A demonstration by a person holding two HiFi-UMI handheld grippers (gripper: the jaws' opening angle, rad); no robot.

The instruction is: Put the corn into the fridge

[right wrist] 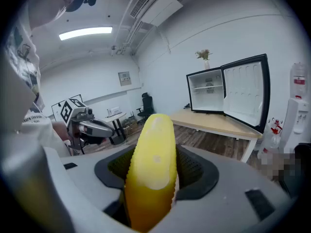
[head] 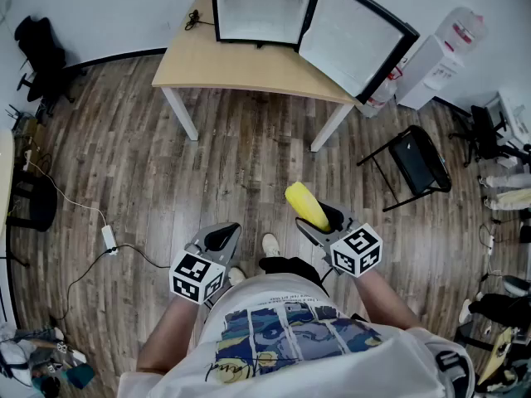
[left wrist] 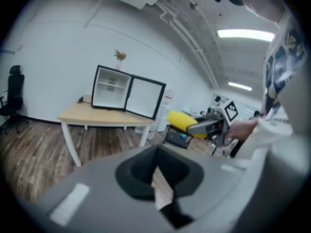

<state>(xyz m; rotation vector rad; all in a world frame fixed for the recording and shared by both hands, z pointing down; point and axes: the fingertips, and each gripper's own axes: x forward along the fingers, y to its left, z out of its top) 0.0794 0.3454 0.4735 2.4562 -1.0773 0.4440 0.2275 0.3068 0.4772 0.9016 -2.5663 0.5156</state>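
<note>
A yellow corn cob (head: 305,205) sticks forward out of my right gripper (head: 320,222), which is shut on it at waist height above the wood floor. In the right gripper view the corn (right wrist: 151,164) fills the gap between the jaws. My left gripper (head: 221,237) is held beside it, shut with nothing in it; its jaws (left wrist: 158,178) show only a thin sliver of floor between them. The small black fridge (head: 261,7) stands on a light wooden table (head: 241,65) far ahead, with its door (head: 353,36) swung open to the right and its white inside showing.
A black folding chair (head: 415,160) stands right of the table and a water dispenser (head: 448,44) behind it. A white cable and power strip (head: 108,237) lie on the floor at left. An office chair (head: 37,44) sits at the far left wall.
</note>
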